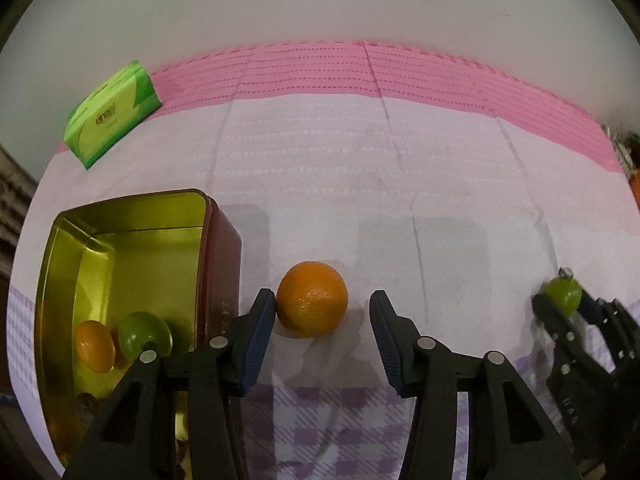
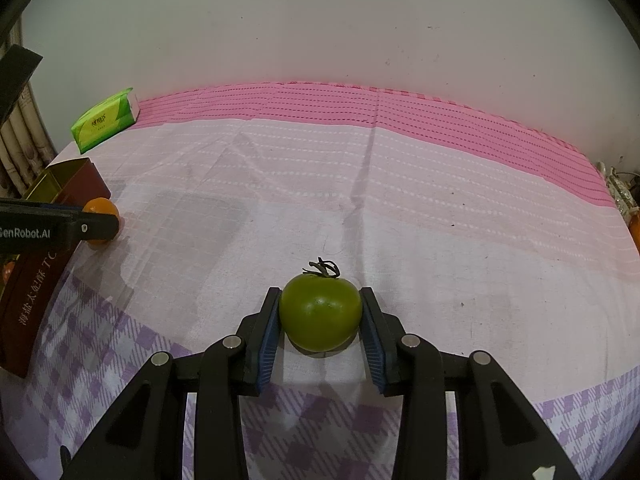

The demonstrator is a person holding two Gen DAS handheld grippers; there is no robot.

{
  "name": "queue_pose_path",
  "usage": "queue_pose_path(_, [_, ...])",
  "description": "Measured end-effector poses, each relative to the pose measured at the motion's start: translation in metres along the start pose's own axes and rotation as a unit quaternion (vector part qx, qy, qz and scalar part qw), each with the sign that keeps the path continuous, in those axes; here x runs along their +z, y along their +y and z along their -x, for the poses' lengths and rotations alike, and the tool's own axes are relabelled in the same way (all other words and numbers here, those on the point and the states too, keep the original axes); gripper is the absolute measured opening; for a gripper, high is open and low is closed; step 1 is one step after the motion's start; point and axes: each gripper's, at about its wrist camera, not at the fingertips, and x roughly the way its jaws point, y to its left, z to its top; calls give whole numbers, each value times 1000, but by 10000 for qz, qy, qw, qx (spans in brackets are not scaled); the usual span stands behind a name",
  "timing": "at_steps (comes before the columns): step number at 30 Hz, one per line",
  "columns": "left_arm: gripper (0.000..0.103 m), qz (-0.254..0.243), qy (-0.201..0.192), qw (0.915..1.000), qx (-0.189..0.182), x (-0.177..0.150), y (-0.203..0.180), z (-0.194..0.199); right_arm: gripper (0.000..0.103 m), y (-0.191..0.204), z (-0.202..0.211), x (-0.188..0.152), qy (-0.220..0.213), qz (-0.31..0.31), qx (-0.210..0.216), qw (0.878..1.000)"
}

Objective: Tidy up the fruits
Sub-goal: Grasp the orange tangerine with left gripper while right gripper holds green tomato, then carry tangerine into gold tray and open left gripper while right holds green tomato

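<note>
While your right tongs (image 2: 320,316) grasp the green tomato (image 2: 320,312), your left tongs (image 1: 322,312) stand released around the orange (image 1: 312,300); clench them, then carry both to the tin (image 1: 212,248).

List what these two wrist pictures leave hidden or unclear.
- Left wrist view: the tin's near contents, hidden by the left hand-held gripper.
- Right wrist view: most of the orange, behind that gripper's finger.
- Right wrist view: an orange thing, cut off by the right edge.
</note>
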Motion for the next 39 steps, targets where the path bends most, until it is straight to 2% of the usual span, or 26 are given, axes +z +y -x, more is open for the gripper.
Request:
queue_pose_path(2, [49, -34, -28, 10000, 20, -1, -1, 0, 37, 0, 0, 0, -1, -3, 3, 10000])
queue_pose_path(5, [37, -62, -64, 9998, 166, 0, -1, 2, 37, -1, 0, 0, 0, 0, 1, 10000])
queue_pose_path(8, [37, -35, 7, 10000, -19, 0, 1, 6, 37, -1, 0, 0, 0, -1, 2, 10000])
queue_pose_path(16, [37, -76, 1, 9997, -236, -8, 1, 29, 37, -1, 1, 1, -1, -3, 3, 10000])
queue_pose_path(23, [37, -4, -250, 9988, -409, -22, 17, 73, 37, 0, 1, 0, -2, -7, -1, 10000])
queue_pose_path(30, [37, 231, -407, 9988, -116, -36, 59, 99, 36, 0, 1, 1, -1, -1, -9, 10000])
queue_pose_path(39, [37, 609, -154, 9977, 244, -62, 117, 94, 36, 0, 0, 1, 0, 2, -16, 10000])
